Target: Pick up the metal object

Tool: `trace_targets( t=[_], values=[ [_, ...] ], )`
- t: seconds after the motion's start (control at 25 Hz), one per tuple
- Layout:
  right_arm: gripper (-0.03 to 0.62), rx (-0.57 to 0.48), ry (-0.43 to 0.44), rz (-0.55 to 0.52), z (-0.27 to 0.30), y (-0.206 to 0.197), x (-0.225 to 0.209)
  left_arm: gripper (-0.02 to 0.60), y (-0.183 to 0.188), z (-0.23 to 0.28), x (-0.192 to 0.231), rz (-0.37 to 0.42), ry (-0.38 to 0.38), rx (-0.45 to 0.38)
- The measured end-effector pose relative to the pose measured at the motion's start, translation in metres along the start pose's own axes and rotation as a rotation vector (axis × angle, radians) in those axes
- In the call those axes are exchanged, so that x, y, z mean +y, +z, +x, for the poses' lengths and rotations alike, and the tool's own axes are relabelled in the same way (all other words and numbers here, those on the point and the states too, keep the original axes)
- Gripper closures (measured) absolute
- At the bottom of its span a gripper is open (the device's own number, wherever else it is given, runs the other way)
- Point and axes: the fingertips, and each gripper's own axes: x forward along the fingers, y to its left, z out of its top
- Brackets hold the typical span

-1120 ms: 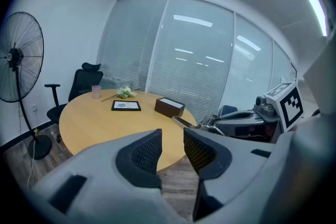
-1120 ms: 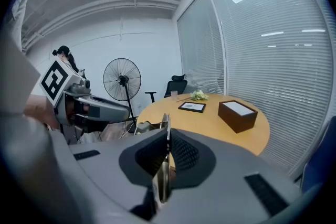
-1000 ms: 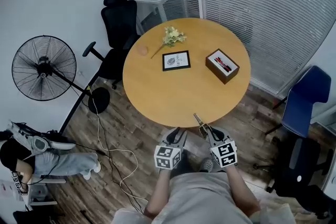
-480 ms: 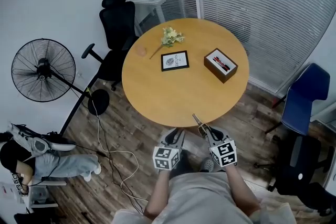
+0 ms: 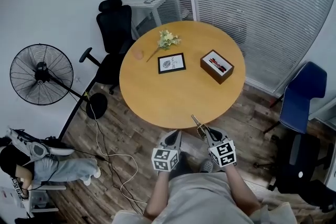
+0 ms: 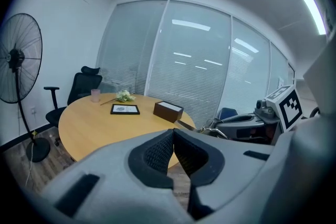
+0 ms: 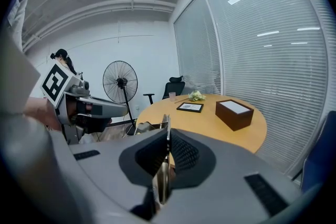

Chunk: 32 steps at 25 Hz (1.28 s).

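- The table (image 5: 173,92) stands before me. The task's thing is not on it; my right claw already has it, near the table's closest edge.
- The left claw (image 6: 174,136) has just been closing. Its pads now meet, and nothing is between them.
- The right claw (image 7: 168,147) is clamped on the metal strip, with the pads pressing on its flat sides.
- The metal strip (image 7: 167,126) is thin and sticks out past the tips, toward the table. I judge it stiff, light and smooth, so it may slide or pivot in the pads. The best hold seems to be on the flat sides, well down the strip.
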Motion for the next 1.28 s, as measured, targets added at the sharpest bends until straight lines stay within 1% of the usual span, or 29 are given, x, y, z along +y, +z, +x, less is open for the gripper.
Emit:
trace_targets(
  t=[0.12,0.32,0.52,0.92,1.28],
  values=[
    [0.592,0.003,-0.003,0.0,0.0,0.0,0.0,0.572,0.0,0.002,-0.003,0.019,-0.01,0.013],
    [0.592,0.001,-0.004,0.002,0.0,0.0,0.0,0.572,-0.002,0.003,-0.004,0.019,-0.016,0.02],
    [0.592,0.008,-0.004,0.008,0.001,-0.002,0.002,0.572,-0.005,0.0,0.004,0.009,0.01,0.033],
    [0.592,0.013,0.002,0.005,0.004,-0.006,0.006,0.572,-0.011,-0.006,0.012,-0.012,0.027,0.027],
    [0.592,0.01,0.011,0.009,0.003,-0.003,0.005,0.571,-0.008,-0.002,0.01,-0.016,0.019,0.026]
  ],
)
